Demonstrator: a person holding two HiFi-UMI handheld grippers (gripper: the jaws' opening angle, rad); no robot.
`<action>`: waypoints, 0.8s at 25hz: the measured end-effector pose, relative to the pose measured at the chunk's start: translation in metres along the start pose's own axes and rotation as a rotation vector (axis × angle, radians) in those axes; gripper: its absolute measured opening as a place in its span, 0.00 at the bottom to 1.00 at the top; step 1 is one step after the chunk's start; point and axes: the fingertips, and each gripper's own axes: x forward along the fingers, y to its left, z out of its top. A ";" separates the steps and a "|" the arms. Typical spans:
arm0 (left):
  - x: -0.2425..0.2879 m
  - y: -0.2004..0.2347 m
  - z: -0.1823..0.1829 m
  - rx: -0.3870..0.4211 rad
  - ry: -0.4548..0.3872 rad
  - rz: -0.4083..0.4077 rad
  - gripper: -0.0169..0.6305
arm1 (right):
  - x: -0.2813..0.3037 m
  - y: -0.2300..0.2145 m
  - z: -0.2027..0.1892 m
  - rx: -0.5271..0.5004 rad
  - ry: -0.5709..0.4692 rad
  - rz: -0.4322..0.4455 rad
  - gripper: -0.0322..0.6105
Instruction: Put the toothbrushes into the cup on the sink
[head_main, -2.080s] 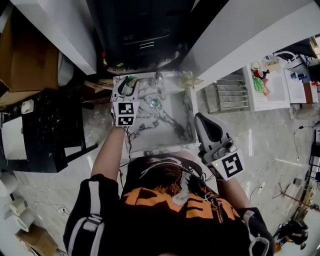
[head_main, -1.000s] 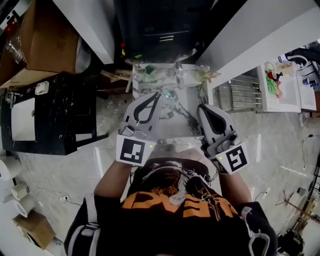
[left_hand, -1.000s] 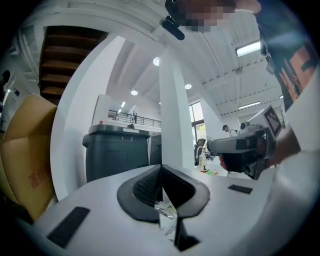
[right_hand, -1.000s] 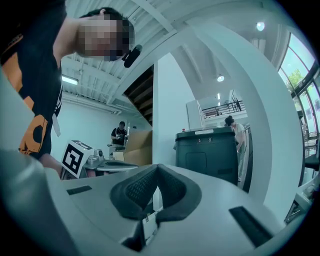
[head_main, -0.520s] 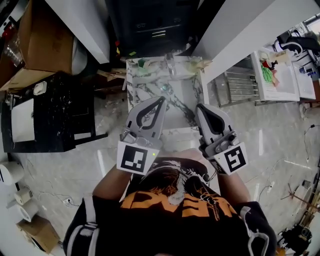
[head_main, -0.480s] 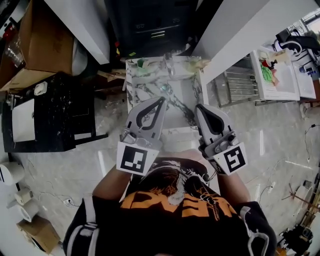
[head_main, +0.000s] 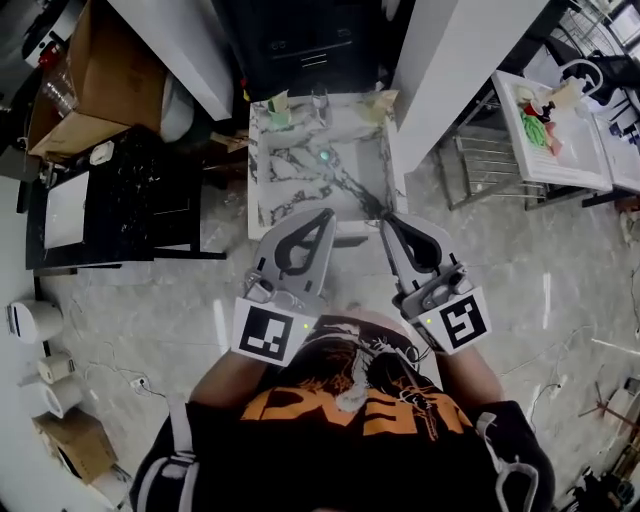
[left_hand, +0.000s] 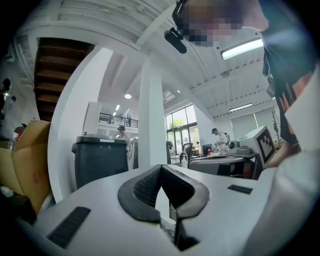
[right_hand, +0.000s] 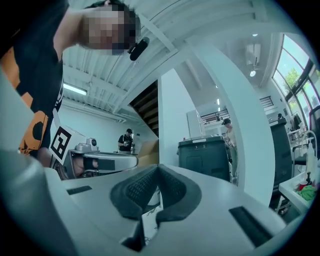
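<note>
The sink (head_main: 300, 175) sits at the upper middle of the head view. In its top left corner stands a small greenish thing, likely the cup (head_main: 278, 110). The toothbrushes are too small to see, so I cannot tell if they are in it. At the sink's lower edge, the left gripper (head_main: 327, 214) is closed tight with nothing in it. Just to its right, the right gripper (head_main: 386, 220) is closed and empty too. A toothbrush should be light, thin and stiff. Its smooth handle can slip, so pinch it near the middle. The gripper views show mostly the room and hardly any sink.
</note>
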 end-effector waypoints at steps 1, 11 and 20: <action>-0.006 -0.012 0.000 0.001 0.005 0.012 0.06 | -0.011 0.004 0.001 0.009 0.000 0.005 0.07; -0.087 -0.069 0.010 0.038 0.040 0.139 0.06 | -0.086 0.059 0.005 0.023 -0.019 0.098 0.07; -0.167 -0.099 0.013 0.024 0.002 0.101 0.06 | -0.116 0.134 0.011 -0.029 0.029 0.097 0.07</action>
